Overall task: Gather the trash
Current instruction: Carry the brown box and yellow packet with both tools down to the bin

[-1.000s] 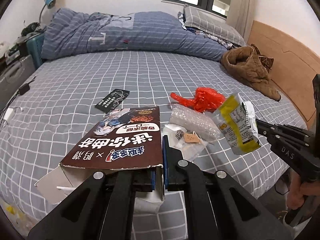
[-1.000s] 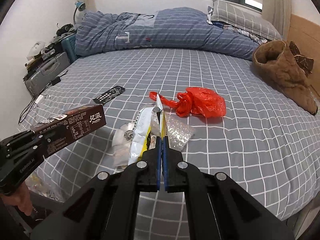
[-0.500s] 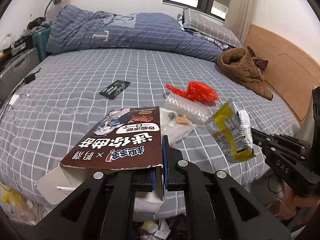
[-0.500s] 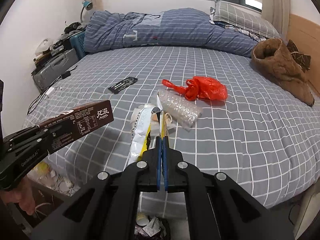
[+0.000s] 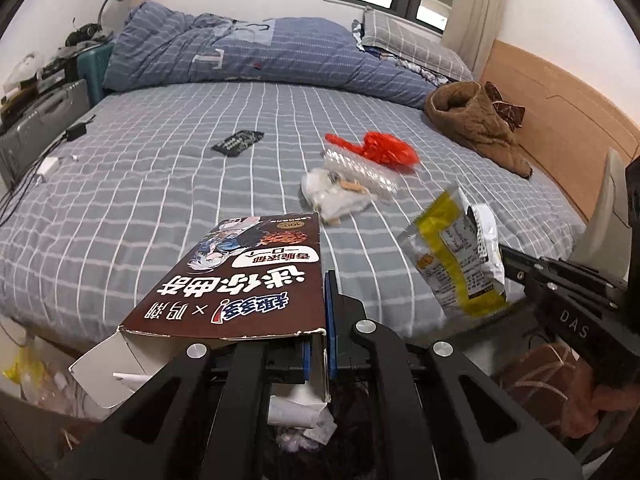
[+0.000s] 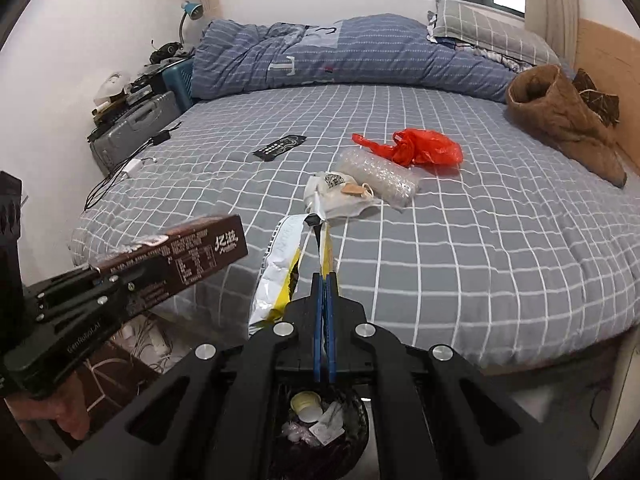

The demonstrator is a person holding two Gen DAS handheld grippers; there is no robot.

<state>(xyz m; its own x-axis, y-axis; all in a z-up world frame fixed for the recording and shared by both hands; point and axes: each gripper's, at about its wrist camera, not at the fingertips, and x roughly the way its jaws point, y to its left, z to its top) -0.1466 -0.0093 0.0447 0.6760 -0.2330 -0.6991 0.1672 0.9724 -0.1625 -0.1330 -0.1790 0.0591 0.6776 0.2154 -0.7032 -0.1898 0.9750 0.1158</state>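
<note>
Below the bed edge, bottom centre, sat a dark waste bin (image 6: 320, 432). The left gripper (image 5: 325, 320) clamped a brown cardboard snack box (image 5: 240, 280); the right gripper (image 6: 325, 288) pinched a yellow-and-white foil wrapper (image 6: 280, 272). Transport step underway; release over the bin likely followed.

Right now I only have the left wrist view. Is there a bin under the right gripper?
Observer: Yes. The right wrist view shows a dark trash bin on the floor just below the right gripper, with paper scraps inside.
Operator: Pouch grip?
Observer: The jaws are closed on one thin edge of the yellow snack pouch. The rest hangs to the left of the fingers.
Operator: My box over the bin?
Observer: No. The brown box in the left gripper is off to the bin's left in that view.
</note>
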